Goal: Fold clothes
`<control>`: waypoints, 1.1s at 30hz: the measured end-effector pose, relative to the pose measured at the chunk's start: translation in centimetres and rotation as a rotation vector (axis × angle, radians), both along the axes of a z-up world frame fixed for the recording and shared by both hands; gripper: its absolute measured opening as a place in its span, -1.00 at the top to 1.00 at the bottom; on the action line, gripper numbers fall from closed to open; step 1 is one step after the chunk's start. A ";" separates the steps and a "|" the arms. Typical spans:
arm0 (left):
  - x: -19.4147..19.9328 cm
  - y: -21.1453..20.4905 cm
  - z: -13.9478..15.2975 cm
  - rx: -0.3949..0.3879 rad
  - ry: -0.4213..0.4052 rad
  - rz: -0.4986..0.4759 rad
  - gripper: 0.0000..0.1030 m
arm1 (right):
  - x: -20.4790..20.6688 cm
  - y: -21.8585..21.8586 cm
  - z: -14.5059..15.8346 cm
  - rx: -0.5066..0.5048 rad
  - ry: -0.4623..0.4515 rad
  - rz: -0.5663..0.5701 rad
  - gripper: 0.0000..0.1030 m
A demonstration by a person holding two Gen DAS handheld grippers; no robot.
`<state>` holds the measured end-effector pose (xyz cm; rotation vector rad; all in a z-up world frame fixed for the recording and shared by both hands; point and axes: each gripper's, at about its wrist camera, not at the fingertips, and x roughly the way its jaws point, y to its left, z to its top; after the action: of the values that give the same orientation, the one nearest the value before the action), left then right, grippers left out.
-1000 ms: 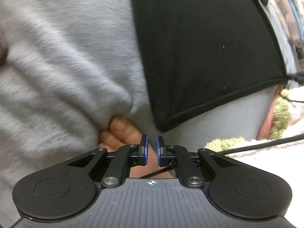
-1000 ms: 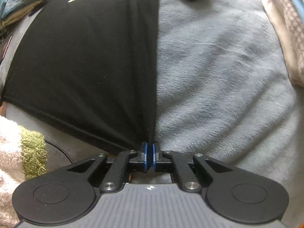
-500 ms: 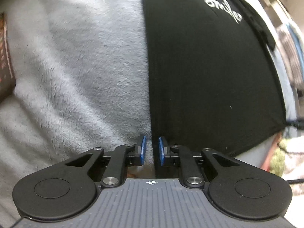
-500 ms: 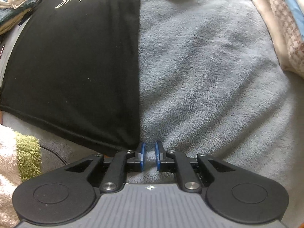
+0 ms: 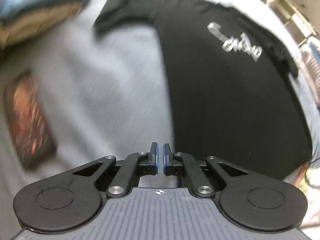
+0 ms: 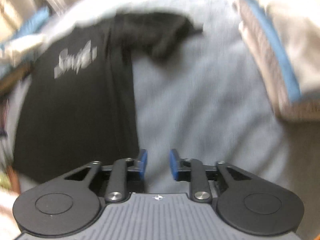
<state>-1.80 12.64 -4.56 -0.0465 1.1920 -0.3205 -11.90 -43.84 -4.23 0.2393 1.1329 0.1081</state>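
A black T-shirt [image 5: 230,100] with white script print lies flat on a grey fleece blanket [image 5: 100,80]. Its long sides are folded straight. In the left wrist view it fills the right half, and one sleeve [image 5: 124,14] sticks out at the top. My left gripper [image 5: 160,150] hovers above the blanket just left of the shirt's folded edge, shut with nothing between the pads. In the right wrist view the shirt [image 6: 76,104] lies on the left. My right gripper [image 6: 158,156] hangs over the blanket beside that edge, its jaws opening and empty.
A dark rectangular object with a reddish pattern [image 5: 30,120] lies on the blanket at the left. Piled fabrics [image 5: 36,16] sit at the far left. A beige cloth with a blue stripe [image 6: 280,50] borders the right side, and blue and white cloth [image 6: 30,32] the far left.
Both grippers have lifted and drawn back from the shirt's lower corners, so more of the shirt shows. The right one let go of the folded edge and spread its jaws. The left jaws narrowed.
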 end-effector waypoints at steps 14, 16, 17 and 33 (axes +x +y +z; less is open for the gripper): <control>8.5 -14.3 -1.0 -0.118 -0.195 -0.190 0.93 | 18.7 -6.7 -7.1 0.264 -0.091 -0.581 0.10; 9.5 -16.1 -1.4 -0.127 -0.206 -0.208 0.93 | 20.3 -6.8 -8.0 0.265 -0.075 -0.579 0.13; 9.9 -16.8 -1.6 -0.132 -0.212 -0.213 0.93 | 21.0 -6.6 -8.4 0.250 -0.068 -0.565 0.20; 12.7 -21.8 -4.2 -0.068 -0.214 -0.315 0.92 | 31.4 -4.5 -7.0 -0.451 -0.101 -0.265 0.95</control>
<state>10.86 -9.19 -8.77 0.1158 0.9741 -0.6275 19.51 -48.30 -11.20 -0.0206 0.9876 -0.3639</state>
